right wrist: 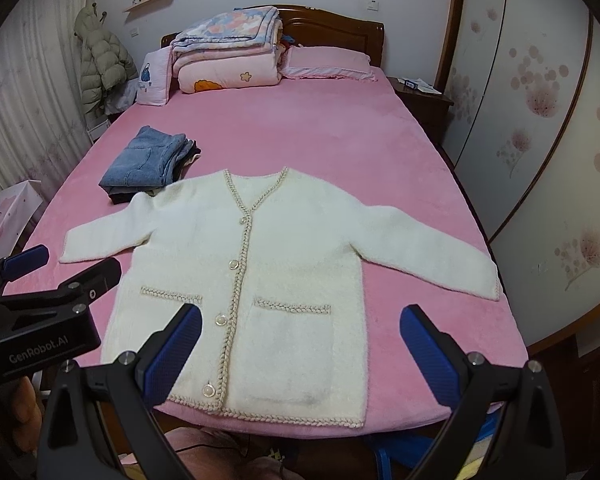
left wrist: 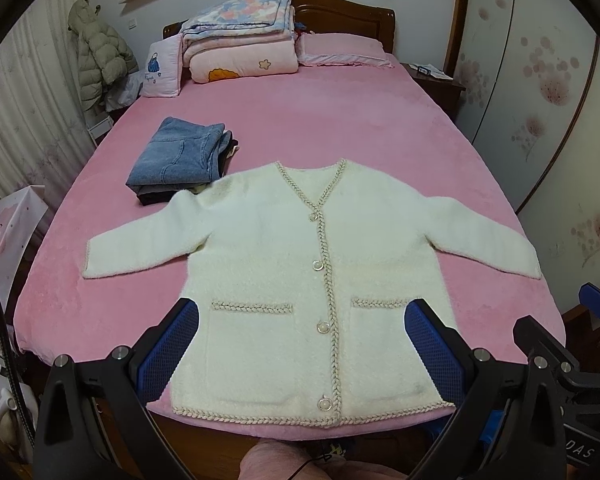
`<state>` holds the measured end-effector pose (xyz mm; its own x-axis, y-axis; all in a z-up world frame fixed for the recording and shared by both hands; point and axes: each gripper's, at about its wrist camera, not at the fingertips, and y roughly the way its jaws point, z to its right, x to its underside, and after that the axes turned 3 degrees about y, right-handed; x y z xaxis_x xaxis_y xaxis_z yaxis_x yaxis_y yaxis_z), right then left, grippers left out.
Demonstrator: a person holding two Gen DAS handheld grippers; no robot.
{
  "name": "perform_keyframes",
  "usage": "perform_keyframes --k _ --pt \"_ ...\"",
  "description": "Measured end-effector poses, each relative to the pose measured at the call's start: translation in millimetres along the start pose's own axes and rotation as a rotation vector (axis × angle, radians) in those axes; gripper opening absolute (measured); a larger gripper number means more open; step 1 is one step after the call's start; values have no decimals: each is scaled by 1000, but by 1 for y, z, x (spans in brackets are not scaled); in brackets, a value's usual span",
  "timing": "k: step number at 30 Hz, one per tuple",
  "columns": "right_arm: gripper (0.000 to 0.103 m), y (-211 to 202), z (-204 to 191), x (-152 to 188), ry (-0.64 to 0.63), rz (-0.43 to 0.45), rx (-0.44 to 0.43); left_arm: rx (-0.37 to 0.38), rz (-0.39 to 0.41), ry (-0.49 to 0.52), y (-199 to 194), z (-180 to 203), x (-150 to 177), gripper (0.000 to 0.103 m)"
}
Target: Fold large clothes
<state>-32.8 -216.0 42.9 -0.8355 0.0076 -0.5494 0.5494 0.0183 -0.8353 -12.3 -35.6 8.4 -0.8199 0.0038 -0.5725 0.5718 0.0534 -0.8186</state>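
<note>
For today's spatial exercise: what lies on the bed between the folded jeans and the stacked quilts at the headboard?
Nothing: only bare pink bedsheet lies between the folded jeans and the stacked quilts, clear in both wrist views.

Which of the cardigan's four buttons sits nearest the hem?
The lowest button on the white cardigan, just above the braided hem at the bed's near edge; the other three sit higher along the braided front edge.

Soft, even indoor light, perhaps from overhead; sharp centre, strong fisheye bending and dark vignetted corners.
</note>
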Motion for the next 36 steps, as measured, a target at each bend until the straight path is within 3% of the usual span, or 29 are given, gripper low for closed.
perform_keyframes --k 14,25,36 --pt "100 12 -14 -11 65 -15 26 14 -31 20 20 -26 -17 102" --pt "100 23 -43 -15 86 -49 79 74 -65 55 30 -41 -26 102" --pt "100 11 -56 -16 94 -36 136 106 -57 70 24 -52 -27 102"
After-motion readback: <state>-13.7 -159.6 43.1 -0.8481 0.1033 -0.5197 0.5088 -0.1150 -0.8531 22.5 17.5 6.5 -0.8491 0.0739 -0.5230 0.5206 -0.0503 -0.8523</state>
